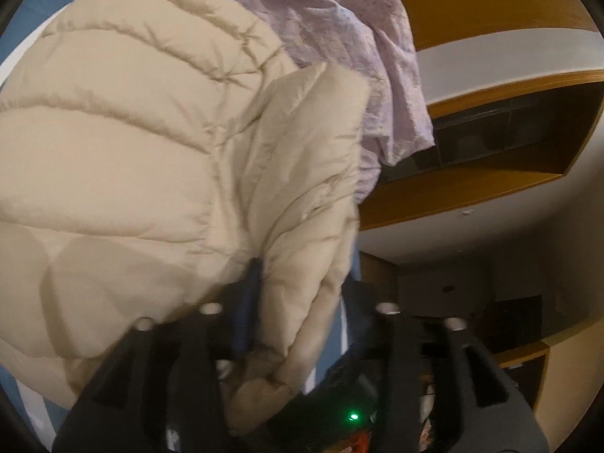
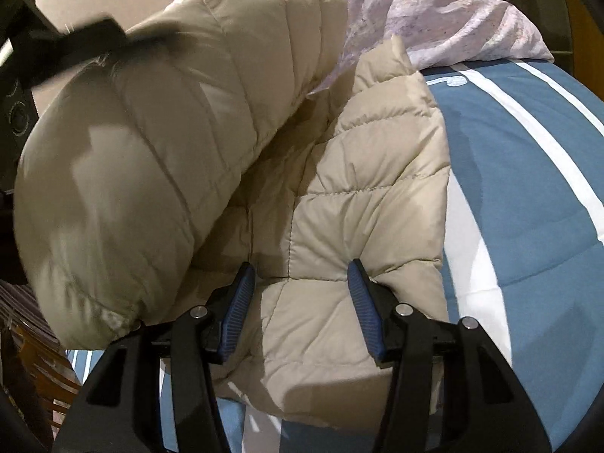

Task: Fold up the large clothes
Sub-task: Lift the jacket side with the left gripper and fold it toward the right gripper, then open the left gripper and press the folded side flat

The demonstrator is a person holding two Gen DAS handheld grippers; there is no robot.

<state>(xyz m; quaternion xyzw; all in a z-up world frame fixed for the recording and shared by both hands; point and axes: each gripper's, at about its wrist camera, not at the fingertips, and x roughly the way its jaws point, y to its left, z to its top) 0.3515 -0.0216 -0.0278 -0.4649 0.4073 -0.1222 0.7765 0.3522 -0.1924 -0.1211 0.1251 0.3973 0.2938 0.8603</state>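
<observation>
A beige quilted puffer jacket [image 2: 358, 226] lies on the bed. One part of it [image 2: 132, 151] is raised and rolled over on the left. In the left wrist view the jacket [image 1: 132, 151] fills the left half, and a fold of it hangs down between the parted fingers of my left gripper [image 1: 305, 279]. Only that gripper's left blue finger [image 1: 249, 302] shows; fabric hides the other one. My right gripper [image 2: 302, 275] stands open low over the jacket's flat lower panel, with its blue pads [image 2: 241, 294] apart on either side of a quilted seam.
The bed has a blue cover with white stripes [image 2: 528, 188]. A crumpled lilac sheet [image 2: 434, 11] is heaped behind the jacket. Wooden wall shelves [image 1: 490, 87] stand beyond the bed on the right. Wooden slats [image 2: 37, 358] show at the lower left.
</observation>
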